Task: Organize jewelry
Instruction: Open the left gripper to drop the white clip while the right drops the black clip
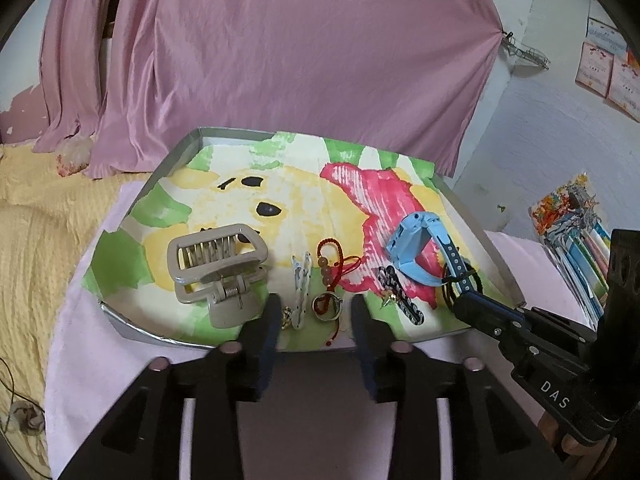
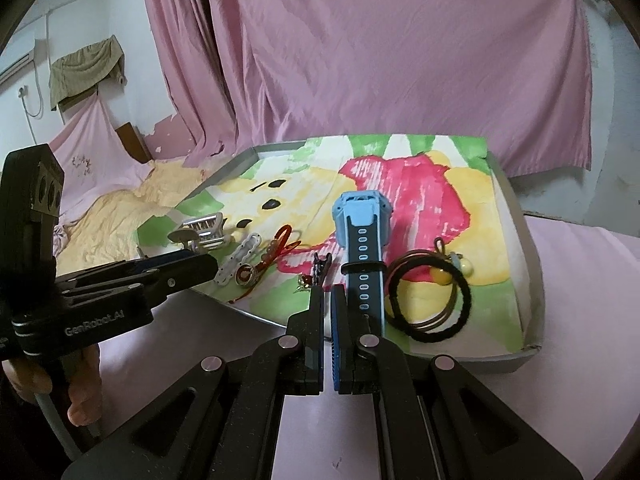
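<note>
Jewelry laid out along near edge of grey tray (image 1: 182,148), on a printed cloth liner (image 1: 240,184).

Left to right in left wrist view: beige claw clip (image 1: 218,268), white snap clip (image 1: 301,290), red cord bracelet with beads (image 1: 334,268), ring (image 1: 326,306), patterned black-and-white clip (image 1: 400,296), blue watch (image 1: 416,248), black hair ties (image 1: 464,280) at right.

Left gripper (image 1: 314,316): fingers apart, nothing held, hovering over near rim with ring and snap clip in the gap ahead.

Right gripper (image 2: 327,312): fingers drawn almost together, only a narrow slit between pads. Watch strap end just right of tip, patterned clip just ahead; no clear grip on either. Cannot tell if anything thin is pinched.

Handling estimates:
- Ring: light, hard, likely slippery; apt to roll or skid on cloth. Pinch across the band.
- Cord bracelet: limp, snags; take at bead cluster, not loose cord.
- Watch: heaviest piece, strap flexible; grip across strap close to case.
- Claw clip: stiff plastic, spring-loaded; hold at body, not handles.
- Hair ties: soft, stretchy; any point on loop.

Risk: cloth liner may bunch or drag with a low pinch.
</note>
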Demonstrator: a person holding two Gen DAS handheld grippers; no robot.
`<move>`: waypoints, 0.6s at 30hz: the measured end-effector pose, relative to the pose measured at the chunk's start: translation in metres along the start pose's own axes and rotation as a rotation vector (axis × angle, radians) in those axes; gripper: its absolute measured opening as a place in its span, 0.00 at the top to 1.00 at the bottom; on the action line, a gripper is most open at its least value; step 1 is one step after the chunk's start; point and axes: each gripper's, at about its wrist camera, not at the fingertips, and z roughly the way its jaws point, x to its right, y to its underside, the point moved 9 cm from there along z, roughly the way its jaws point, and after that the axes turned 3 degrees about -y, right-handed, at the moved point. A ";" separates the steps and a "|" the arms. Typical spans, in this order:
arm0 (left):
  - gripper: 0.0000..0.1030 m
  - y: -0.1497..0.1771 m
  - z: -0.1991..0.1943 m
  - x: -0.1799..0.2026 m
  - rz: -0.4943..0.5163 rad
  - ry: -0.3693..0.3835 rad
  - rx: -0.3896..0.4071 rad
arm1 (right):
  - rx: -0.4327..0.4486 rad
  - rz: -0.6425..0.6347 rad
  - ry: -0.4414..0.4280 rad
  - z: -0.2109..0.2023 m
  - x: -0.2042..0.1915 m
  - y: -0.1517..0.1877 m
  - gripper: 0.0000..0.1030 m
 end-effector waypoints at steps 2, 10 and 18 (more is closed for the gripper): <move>0.54 -0.001 -0.003 0.000 -0.005 0.004 0.018 | 0.009 0.001 0.005 -0.002 0.001 0.000 0.97; 0.41 -0.003 -0.013 -0.004 -0.009 -0.023 0.062 | 0.060 0.004 0.030 -0.012 0.004 -0.003 0.97; 0.26 -0.001 -0.027 -0.018 -0.041 -0.072 0.108 | 0.100 0.021 0.031 -0.023 0.005 -0.003 0.64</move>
